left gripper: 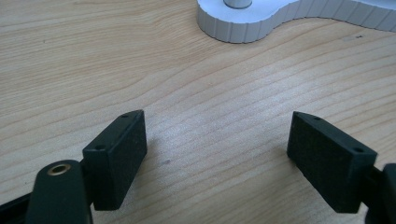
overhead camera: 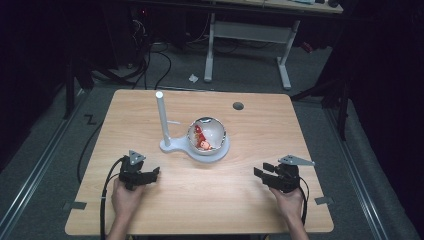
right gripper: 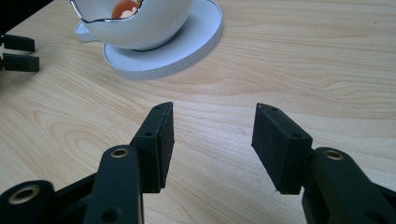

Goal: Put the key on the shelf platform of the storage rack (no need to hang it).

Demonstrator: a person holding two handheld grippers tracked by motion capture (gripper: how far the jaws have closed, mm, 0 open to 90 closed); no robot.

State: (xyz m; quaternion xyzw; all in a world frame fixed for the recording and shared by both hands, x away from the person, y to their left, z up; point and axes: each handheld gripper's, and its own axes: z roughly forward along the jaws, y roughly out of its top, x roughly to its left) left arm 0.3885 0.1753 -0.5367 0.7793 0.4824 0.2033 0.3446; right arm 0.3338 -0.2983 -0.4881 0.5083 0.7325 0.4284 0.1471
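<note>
Left hand-held gripper (overhead camera: 156,172) rests low over the table (overhead camera: 240,200), near its front left, with the person's left hand (overhead camera: 126,197) behind it. In the left gripper view its jaws are spread wide with bare wood between them and nothing held. The cable trails back off the near edge. The tips point toward the white stand base (left gripper: 261,21), which is near but apart.

At the centre of the table is the white stand (overhead camera: 195,147): a flat figure-eight base with an upright white post (overhead camera: 162,117) on its left lobe and a round white bowl (overhead camera: 207,134) on its right lobe. The bowl has a shiny rim with an irregular, broken-looking opening. Something red and orange (overhead camera: 201,140) is inside it, too small to identify. In the right gripper view the bowl (right gripper: 140,23) sits on the round plate part of the base (right gripper: 187,51), and a bit of orange shows inside.

A dark round hole (overhead camera: 238,106) is in the tabletop toward the far right, behind the bowl.

Right hand-held gripper (overhead camera: 260,172) is at the front right of the table, held by the right hand (overhead camera: 290,202), with a grey three-cornered plate on top. Its jaws are parted, less wide than the left one's, with only wood grain between the pads (right gripper: 161,140) and nothing gripped. The tips face the stand, well short of it. The left gripper's jaws (right gripper: 18,51) show far off at the left edge of that view.
</note>
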